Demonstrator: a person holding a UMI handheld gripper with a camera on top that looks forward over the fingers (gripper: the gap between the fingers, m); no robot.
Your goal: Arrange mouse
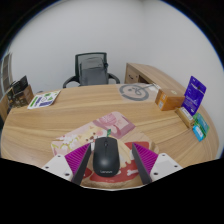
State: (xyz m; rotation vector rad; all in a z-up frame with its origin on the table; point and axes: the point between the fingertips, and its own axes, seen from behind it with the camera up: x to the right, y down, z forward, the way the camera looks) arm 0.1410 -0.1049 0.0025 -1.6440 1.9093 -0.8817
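Tongs (106, 172): spread wide, clamping nothing.
Mouse (106, 155): black, on the desk (90, 105), between the fingers, gaps either side.
Beyond mouse: pink packet (113, 123), orange box (169, 99), office chair (91, 68).

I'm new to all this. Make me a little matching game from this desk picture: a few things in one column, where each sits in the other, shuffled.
Things:
1. mouse
2. office chair
3. purple box
4. banknotes

Places:
A. behind the far side of the desk
B. on the desk just beyond the mouse
C. between the fingers of the tool, which stands open with a gap at each side
D. standing upright near the desk's right end, beside a brown box

Pairs: 1-C, 2-A, 3-D, 4-B
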